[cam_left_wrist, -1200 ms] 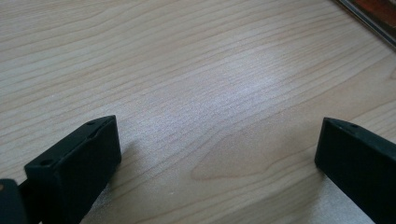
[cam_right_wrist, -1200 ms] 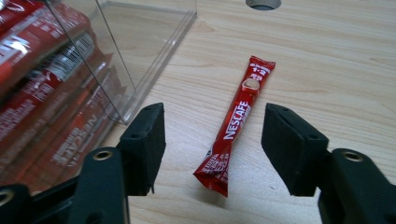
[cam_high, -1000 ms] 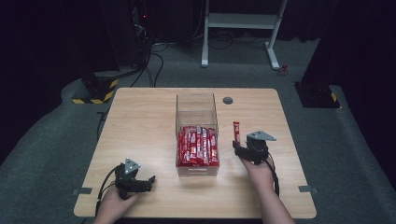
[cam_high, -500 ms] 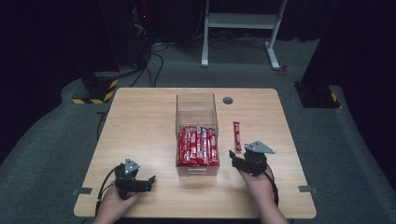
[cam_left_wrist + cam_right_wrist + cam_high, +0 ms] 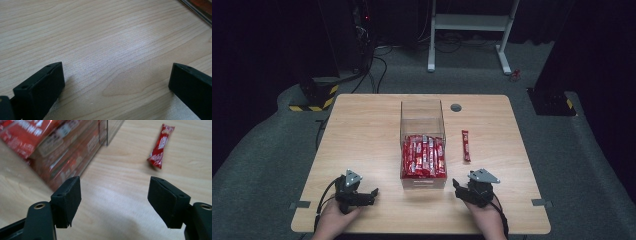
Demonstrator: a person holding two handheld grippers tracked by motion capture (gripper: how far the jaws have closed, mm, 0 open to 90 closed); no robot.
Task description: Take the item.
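- My right gripper (image 5: 457, 186) has pulled back toward me since a second ago: then it sat just beside the near end of the loose red packet (image 5: 466, 145), now it rests near the table's (image 5: 362, 130) near edge, clear of that packet
- Half a second ago it was already partway back; now it is nearer still to me, by the near right corner of the clear box (image 5: 422, 112)
- The loose red packet lies where it lay before, flat on the wood just right of the box, lengthwise near to far
- My left gripper (image 5: 373, 192) has not shifted: it sits at the near left of the table, pointing right toward the box
- The red packets in the box (image 5: 423, 156) fill its near half as before
- The right gripper view shows what the high view cannot: my right gripper (image 5: 113, 195) has its jaws spread wide with nothing between them but bare wood, the loose red packet (image 5: 160, 145) beyond them and the box wall with its packets (image 5: 52, 147) to the far left
- The left gripper view shows my left gripper (image 5: 116, 82) also wide open and empty, over plain wood grain, with a sliver of the box edge (image 5: 197, 10) at the top right corner
- The high view alone shows the grey round cap (image 5: 456, 107) set in the table beyond the box
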